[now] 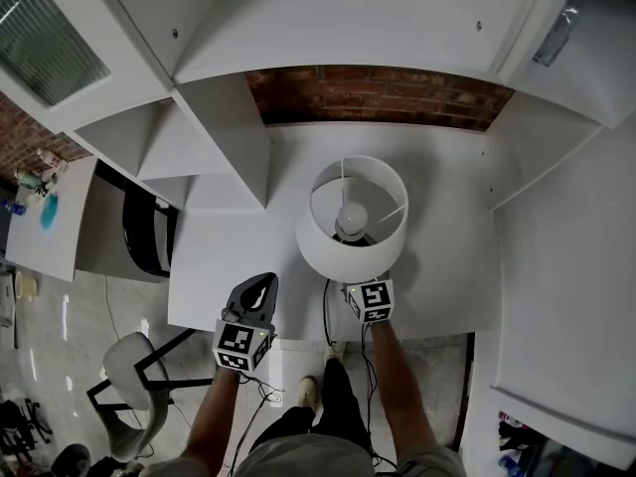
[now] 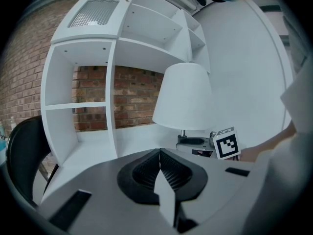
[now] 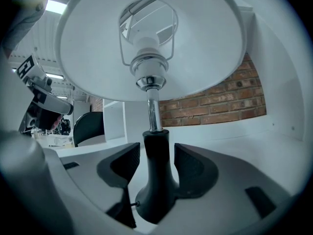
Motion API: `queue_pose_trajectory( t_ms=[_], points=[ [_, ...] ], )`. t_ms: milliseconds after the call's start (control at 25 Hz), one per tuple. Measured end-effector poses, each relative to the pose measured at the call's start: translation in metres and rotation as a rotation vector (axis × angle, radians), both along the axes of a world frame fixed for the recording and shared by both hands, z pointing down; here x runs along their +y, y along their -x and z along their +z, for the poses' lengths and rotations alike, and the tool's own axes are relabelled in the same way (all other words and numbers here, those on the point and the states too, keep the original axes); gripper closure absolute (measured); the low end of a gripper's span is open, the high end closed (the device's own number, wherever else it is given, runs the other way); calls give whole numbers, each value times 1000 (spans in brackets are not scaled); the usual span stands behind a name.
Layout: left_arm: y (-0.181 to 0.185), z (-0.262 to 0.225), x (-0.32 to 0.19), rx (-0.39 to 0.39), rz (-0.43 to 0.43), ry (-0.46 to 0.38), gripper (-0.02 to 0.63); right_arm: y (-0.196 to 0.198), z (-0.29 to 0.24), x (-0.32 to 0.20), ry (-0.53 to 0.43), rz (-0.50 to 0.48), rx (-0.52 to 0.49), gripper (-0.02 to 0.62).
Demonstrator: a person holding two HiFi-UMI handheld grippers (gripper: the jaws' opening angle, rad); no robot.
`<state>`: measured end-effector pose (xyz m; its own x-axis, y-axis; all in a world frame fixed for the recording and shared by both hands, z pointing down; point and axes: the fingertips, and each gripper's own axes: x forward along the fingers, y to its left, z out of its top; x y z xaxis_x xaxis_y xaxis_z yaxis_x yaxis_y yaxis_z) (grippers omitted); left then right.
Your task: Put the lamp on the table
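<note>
The lamp (image 1: 343, 254) has a white shade, a chrome stem and a black base, and it stands upright on the white table (image 1: 224, 256) near the front edge. In the right gripper view the black base (image 3: 155, 185) rises between my right gripper's (image 3: 157, 156) jaws, with a thin gap on each side, so the gripper is open. In the head view the shade hides those jaws; only the marker cube (image 1: 371, 299) shows. My left gripper (image 1: 260, 288) hovers over the table's front edge to the left of the lamp, shut and empty, its pads (image 2: 168, 168) together.
White shelving (image 1: 199, 137) rises along the table's left and back, with a brick wall (image 1: 378, 92) behind. A white panel (image 1: 566, 227) borders the right. The lamp's cord (image 1: 326, 316) hangs over the front edge. A black chair (image 1: 147, 232) stands left; a grey chair (image 1: 129, 366) is on the floor.
</note>
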<state>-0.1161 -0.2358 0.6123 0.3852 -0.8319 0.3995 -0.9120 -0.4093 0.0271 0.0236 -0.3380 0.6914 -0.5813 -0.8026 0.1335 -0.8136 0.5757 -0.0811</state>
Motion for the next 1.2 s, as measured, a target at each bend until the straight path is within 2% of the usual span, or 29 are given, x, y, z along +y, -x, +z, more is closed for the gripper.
queue_pose_trajectory(
  t_ms=[360,1200],
  points=[
    [-11,-11,14,23,22,-12,601,-13,-12,23,14,-1,41,379],
    [-11,-53,78,36,63,-62,601,-29,-61,104,52,51,13,379]
  ],
)
